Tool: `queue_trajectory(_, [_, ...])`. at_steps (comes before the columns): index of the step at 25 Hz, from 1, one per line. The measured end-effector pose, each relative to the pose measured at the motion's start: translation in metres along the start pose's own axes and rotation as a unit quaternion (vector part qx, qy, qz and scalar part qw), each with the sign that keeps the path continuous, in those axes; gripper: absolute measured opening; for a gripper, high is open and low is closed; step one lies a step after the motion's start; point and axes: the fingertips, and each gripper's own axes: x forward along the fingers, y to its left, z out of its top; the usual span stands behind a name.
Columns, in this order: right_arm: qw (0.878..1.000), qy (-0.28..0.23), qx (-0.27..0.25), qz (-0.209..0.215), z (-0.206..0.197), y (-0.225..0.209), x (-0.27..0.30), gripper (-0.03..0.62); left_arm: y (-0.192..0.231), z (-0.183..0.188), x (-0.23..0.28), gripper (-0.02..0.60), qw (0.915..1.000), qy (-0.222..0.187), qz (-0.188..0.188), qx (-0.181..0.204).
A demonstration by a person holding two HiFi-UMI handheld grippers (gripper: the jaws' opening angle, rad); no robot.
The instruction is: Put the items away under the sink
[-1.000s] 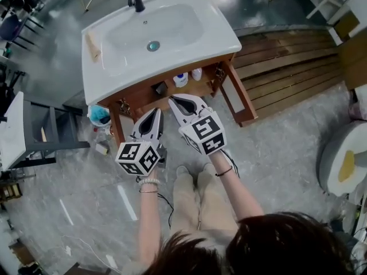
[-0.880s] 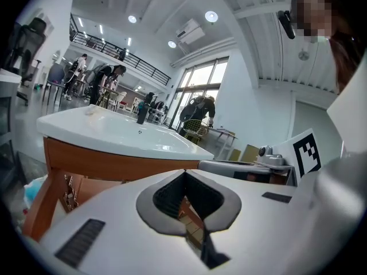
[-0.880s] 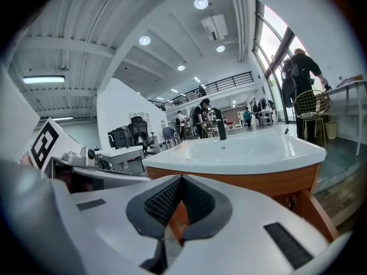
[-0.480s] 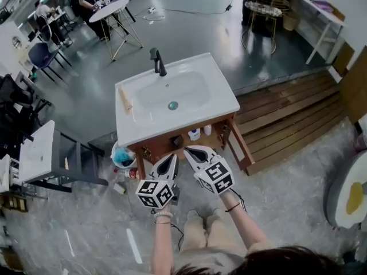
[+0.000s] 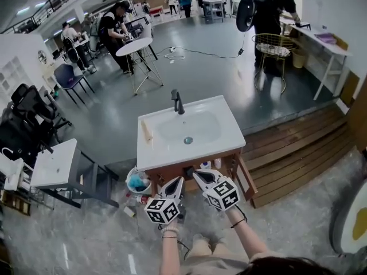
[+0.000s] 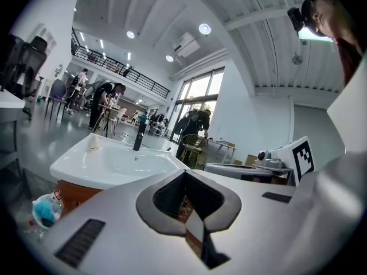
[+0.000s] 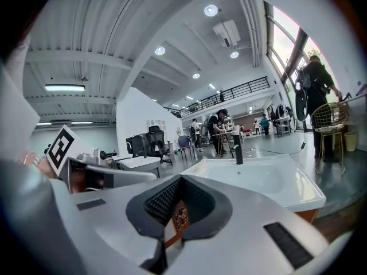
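A white sink [image 5: 186,133] with a black faucet [image 5: 178,103] tops a wooden cabinet. On the open shelf under it stand two small white bottles [image 5: 205,165] and a dark item [image 5: 188,172]. My left gripper [image 5: 179,180] and right gripper [image 5: 197,174] hang side by side just in front of that shelf, pointing at it. Both are shut with nothing between the fingers. In the left gripper view the left gripper [image 6: 186,176] looks over the sink [image 6: 109,162]. The right gripper [image 7: 180,179] faces the basin [image 7: 258,182] from the other side.
A tub with blue contents [image 5: 137,182] and small clutter sit on the floor left of the cabinet. A white table [image 5: 54,165] stands further left, a wooden platform [image 5: 298,153] to the right. A light wooden item [image 5: 147,132] lies on the sink's left rim. People work at tables behind.
Both grippers have risen together and stayed shut. The head view has lifted, so the sink looks smaller and lower in the picture and much more of the room shows.
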Motion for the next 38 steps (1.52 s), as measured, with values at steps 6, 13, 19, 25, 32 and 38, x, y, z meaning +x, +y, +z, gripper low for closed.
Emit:
queue_trajectory(6, [1.000,-0.005,-0.010,0.010,0.021,-0.005,0.006,0.017,0.002,0.021,-0.001,0.002,0.9999,-0.015,0.006,0.002])
queue_trajectory(13, [0.999,-0.016,-0.015,0.025,0.043,-0.007,0.040,0.017,0.024,0.044,0.005,0.003,0.9995,-0.032,0.009,0.000])
queue_trajectory(19, [0.999,-0.016,-0.022,0.043,0.061,-0.012,0.079,0.017,0.053,0.066,0.017,0.003,0.9990,-0.044,0.009,-0.004])
queue_trajectory(25, [0.998,-0.008,-0.018,0.061,0.073,-0.017,0.129,0.017,0.095,0.090,0.029,0.003,0.9985,-0.052,0.016,-0.010])
queue_trajectory(32, [0.997,0.001,-0.012,0.078,0.082,-0.020,0.180,0.017,0.138,0.109,0.041,0.003,0.9980,-0.056,0.026,-0.014])
queue_trajectory(38, [0.994,-0.007,0.028,0.104,0.085,-0.016,0.207,0.017,0.165,0.112,0.042,0.003,0.9981,-0.049,0.036,-0.005])
